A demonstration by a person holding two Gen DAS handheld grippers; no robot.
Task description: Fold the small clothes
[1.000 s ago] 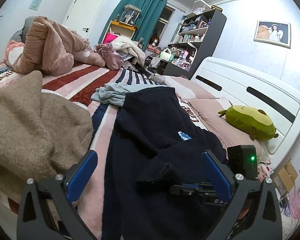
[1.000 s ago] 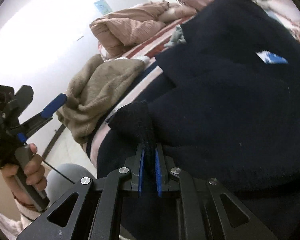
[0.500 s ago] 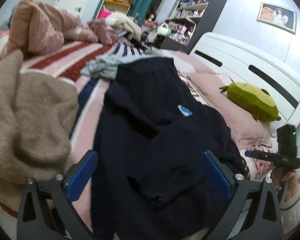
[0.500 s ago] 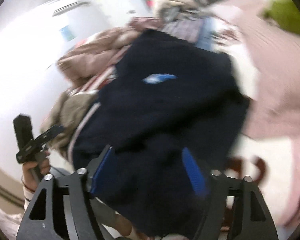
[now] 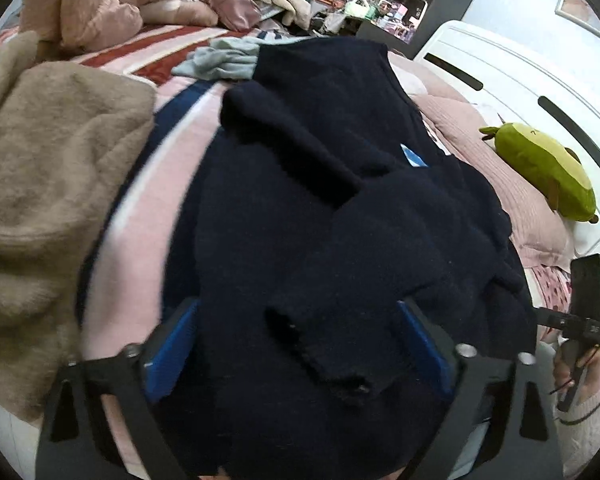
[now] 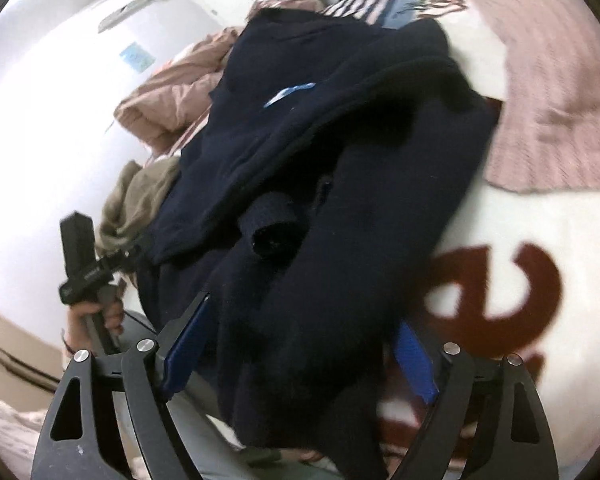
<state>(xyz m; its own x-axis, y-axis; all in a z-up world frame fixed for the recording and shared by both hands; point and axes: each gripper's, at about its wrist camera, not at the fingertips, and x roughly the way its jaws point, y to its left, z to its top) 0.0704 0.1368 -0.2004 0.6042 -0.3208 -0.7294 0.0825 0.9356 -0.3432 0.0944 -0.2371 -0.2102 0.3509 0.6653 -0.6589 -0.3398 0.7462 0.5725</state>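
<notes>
The bed (image 5: 148, 248), pink with red and navy stripes, runs out ahead of both claws and carries everything. Largest on it is the navy sweater (image 5: 340, 208), lying just in front of the left gripper (image 5: 300, 344) and reaching between its spread fingers; its small blue label (image 5: 414, 156) sits further ahead and slightly right. From the right gripper (image 6: 296, 348) the same sweater fills the space directly ahead, bunched and layered, with a rolled cuff (image 6: 274, 230) just beyond the fingertips. Both claws are wide apart and pinch nothing, as far as the views show.

To the left of the left claw lies a tan fleece garment (image 5: 48, 184), touching the bed edge; ahead and far off are a pink quilt (image 5: 88, 4) and a grey garment (image 5: 220, 60) touching the sweater's far hem. Off to the right rests a green plush toy (image 5: 540, 172) on a pink pillow.

Judging by the rumpled layers, the step in hand is taking a fresh hold for the next fold. It would go best if each claw bites a single clean edge, not a wad of layers; the loose sleeve end (image 5: 340, 376) close between the left fingers is thick and floppy, so tuck it flat first, then lift both corners evenly so the knit does not drag or slide off the bed edge
</notes>
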